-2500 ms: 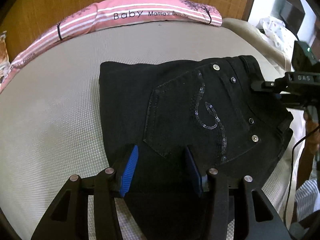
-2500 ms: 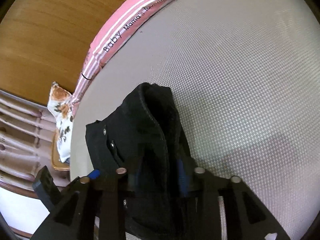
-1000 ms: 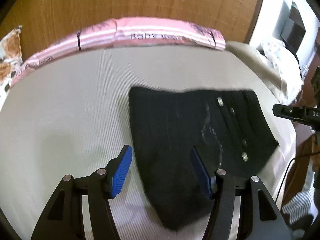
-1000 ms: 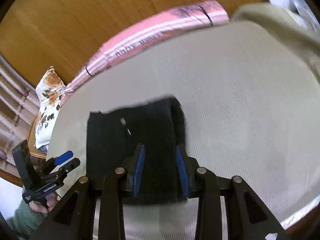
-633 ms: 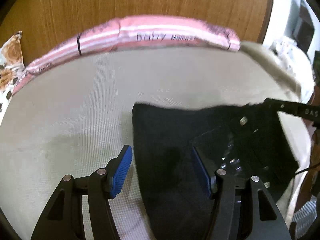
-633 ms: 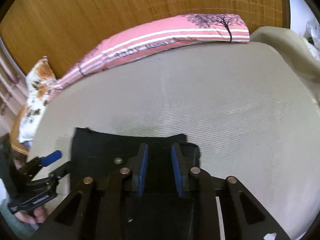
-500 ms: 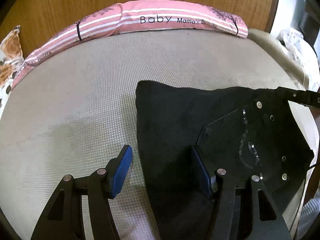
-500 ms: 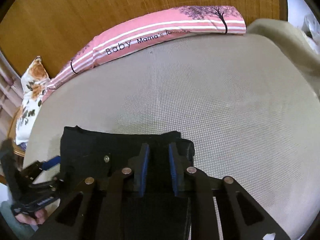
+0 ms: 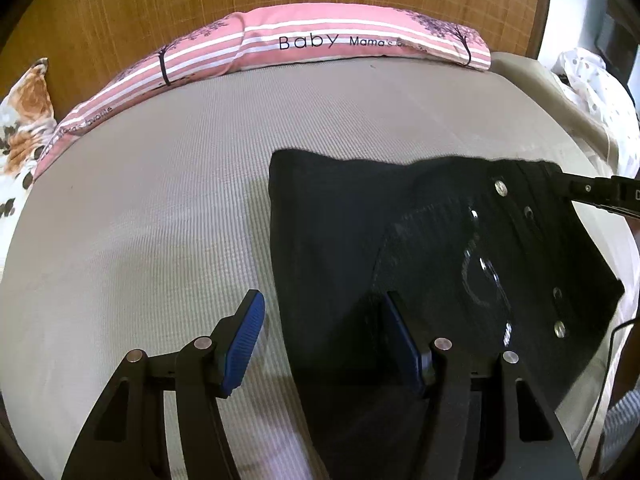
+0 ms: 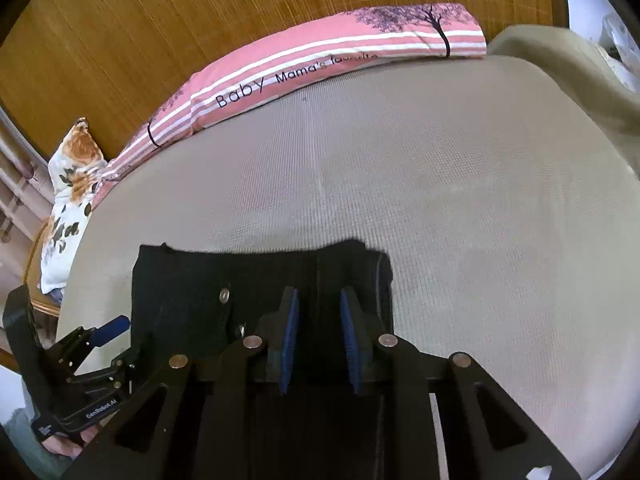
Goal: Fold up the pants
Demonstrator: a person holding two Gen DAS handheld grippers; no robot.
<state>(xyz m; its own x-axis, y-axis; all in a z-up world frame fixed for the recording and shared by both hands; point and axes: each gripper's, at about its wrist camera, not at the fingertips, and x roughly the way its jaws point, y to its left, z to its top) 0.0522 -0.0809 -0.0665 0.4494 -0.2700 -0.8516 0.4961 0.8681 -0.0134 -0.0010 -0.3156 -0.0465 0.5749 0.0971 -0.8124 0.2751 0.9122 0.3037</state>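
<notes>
While the folded black pants (image 9: 420,248) lie flat on the beige bed (image 9: 152,208) near its close edge, their near end is hidden under both tools in each view. The left claw (image 9: 320,336) stands open, one blue pad over the sheet, the other over the cloth; contact cannot be told. The right claw (image 10: 318,334) is narrow, its jaws having just been opening a little, with the thick waistband fold between them; whether the pads press it is unclear. The sequin pocket (image 9: 476,264) is blurred. Compared with a second ago, the pants sit larger and closer in both views. A pink pillow (image 9: 320,44) lines the headboard.
</notes>
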